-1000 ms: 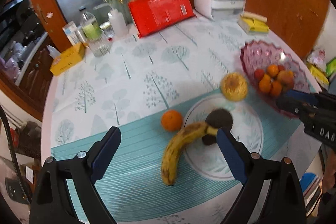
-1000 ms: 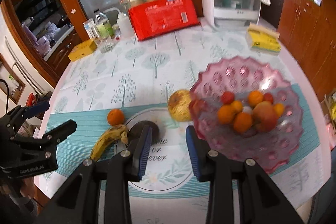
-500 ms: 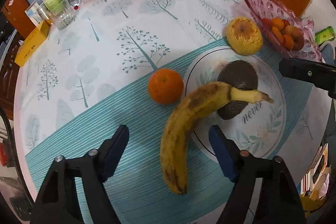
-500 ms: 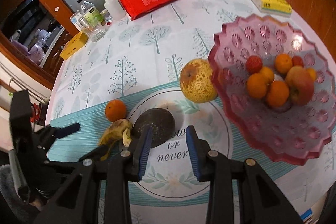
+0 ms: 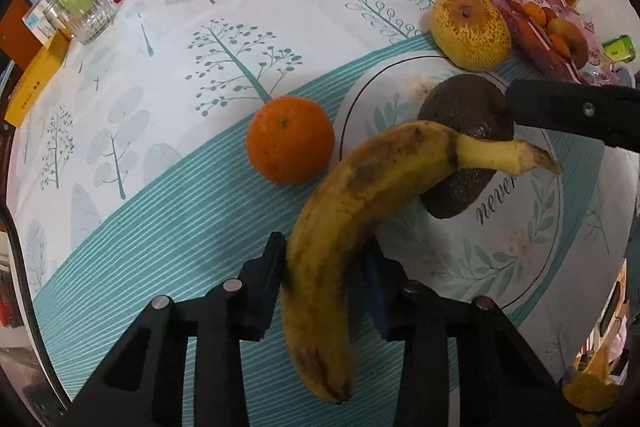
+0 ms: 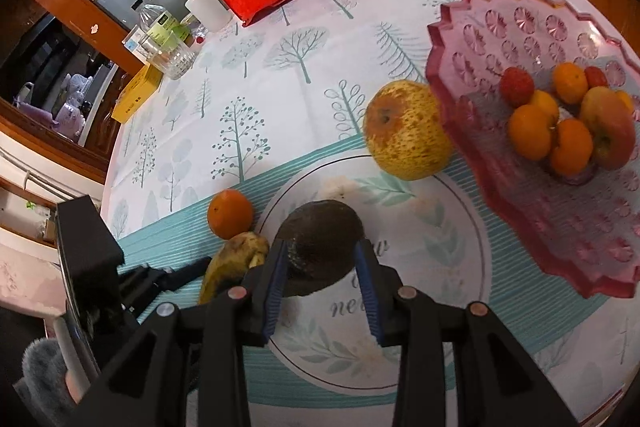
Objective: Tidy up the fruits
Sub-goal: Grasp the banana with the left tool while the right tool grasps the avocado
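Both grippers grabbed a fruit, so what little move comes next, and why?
Probably lift both straight up. The left gripper pinches the spotty yellow banana, whose stem lies across the dark brown avocado in the right gripper; the pink glass fruit bowl waits beside them.

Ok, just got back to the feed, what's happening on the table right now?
A person is working both grippers at once. The left gripper has just been closing and now pinches the banana, which still lies on the cloth. The right gripper is shut on the avocado. An orange and a pear wait loose beside the pink bowl, which already holds fruit.
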Motion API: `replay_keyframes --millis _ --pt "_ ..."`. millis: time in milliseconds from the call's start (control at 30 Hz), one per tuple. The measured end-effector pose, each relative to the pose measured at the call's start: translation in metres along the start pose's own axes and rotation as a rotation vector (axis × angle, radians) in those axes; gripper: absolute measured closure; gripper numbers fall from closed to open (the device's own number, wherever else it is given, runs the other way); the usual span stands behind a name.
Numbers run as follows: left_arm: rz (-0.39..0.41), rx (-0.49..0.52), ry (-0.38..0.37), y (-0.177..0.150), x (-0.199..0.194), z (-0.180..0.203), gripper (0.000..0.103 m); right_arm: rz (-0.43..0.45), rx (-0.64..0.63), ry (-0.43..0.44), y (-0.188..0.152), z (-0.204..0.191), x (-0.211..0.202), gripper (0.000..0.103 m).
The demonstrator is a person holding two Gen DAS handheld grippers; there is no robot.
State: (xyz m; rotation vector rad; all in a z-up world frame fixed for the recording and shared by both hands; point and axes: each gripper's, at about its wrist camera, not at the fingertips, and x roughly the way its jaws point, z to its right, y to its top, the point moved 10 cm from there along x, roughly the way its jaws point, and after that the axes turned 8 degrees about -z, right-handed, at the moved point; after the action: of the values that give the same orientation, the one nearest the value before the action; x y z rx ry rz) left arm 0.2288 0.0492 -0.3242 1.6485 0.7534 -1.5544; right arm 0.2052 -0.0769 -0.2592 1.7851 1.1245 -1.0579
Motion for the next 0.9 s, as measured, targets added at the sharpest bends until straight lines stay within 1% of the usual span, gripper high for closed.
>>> replay_keyframes --millis 133,167,200,233,333,433,533,667,767,800,867,900 --pt "0.013 -0.015 -0.005 -0.002 -0.002 -0.002 0.070 -0.003 0.039 0.001 0.003 0.002 0.008 0.066" --pt "0.014 -0.023 -0.011 -0.003 -0.003 -0.003 0.070 -0.007 0.054 0.004 0.004 0.003 0.009 0.063" --pt "0.014 -0.034 -0.016 -0.005 -0.003 -0.005 0.070 -0.012 0.076 0.005 0.004 0.006 0.012 0.058" --pt "0.019 -0.047 -0.025 -0.007 -0.005 -0.007 0.070 -0.017 0.098 0.003 0.004 0.009 0.014 0.056" --pt "0.033 -0.077 -0.029 -0.013 -0.008 -0.015 0.071 -0.033 0.138 0.026 0.005 0.011 0.020 0.051" --pt "0.053 -0.113 -0.032 -0.017 -0.013 -0.027 0.071 -0.035 0.160 0.032 0.007 0.011 0.024 0.046" --pt "0.078 -0.148 -0.024 -0.019 -0.018 -0.039 0.071 -0.047 0.176 0.046 0.010 0.008 0.030 0.043" --pt "0.101 -0.192 -0.026 -0.022 -0.025 -0.051 0.071 -0.070 0.189 0.052 0.012 0.001 0.042 0.041" --pt "0.113 -0.224 -0.030 -0.025 -0.029 -0.061 0.071 -0.119 0.207 0.031 0.009 0.000 0.058 0.041" --pt "0.115 -0.235 -0.029 -0.026 -0.029 -0.064 0.071 -0.126 0.214 0.027 0.009 0.001 0.061 0.039" --pt "0.117 -0.250 -0.031 -0.026 -0.030 -0.066 0.071 -0.085 0.208 0.029 0.013 0.000 0.059 0.039" --pt "0.119 -0.260 -0.036 -0.029 -0.031 -0.066 0.071 -0.086 0.207 0.030 0.013 0.000 0.060 0.041"
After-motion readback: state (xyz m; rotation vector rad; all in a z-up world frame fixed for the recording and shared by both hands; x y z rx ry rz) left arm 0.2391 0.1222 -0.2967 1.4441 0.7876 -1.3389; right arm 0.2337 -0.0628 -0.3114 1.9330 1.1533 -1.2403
